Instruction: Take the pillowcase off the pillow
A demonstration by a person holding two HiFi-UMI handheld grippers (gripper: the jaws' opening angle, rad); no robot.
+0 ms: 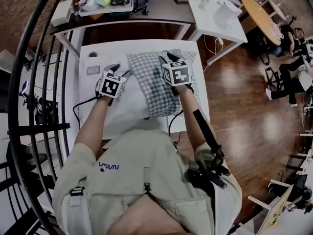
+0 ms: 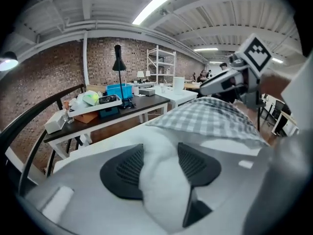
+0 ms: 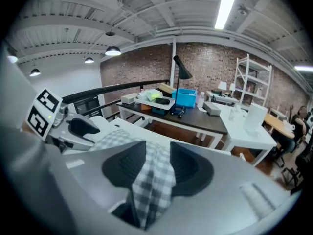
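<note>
1. Pillow (image 1: 128,109) and checked pillowcase (image 1: 156,89) lie on the white desk (image 1: 93,53). They reach from close to its far edge down toward the near edge where we stand. The pillowcase covers the part toward the right edge, and bare white pillow shows toward the left and near edges. We judge the job roughly half done.
2. Our left tool (image 2: 160,148) is set on the bare pillow with its jaws spread wide. The white bulk swells up between them and fills the gap. We read this as straddling the pillow, not yet squeezing it. The pillow body has to be held back, so this tool belongs on it.
3. Our right tool (image 3: 157,148) is set on the pillowcase, toward the far right corner of the desk. Its jaws stand apart with a raised fold of checked cloth between them, which we judge is not clamped. We think it sits on the cloth alone so that only the cover slides.
4. The two tools work side by side, each on its own material, so that closing both would let us pull the pillow and pillowcase apart.
5. One risk we see is the right tool biting pillow along with cloth, which would drag both together.
</note>
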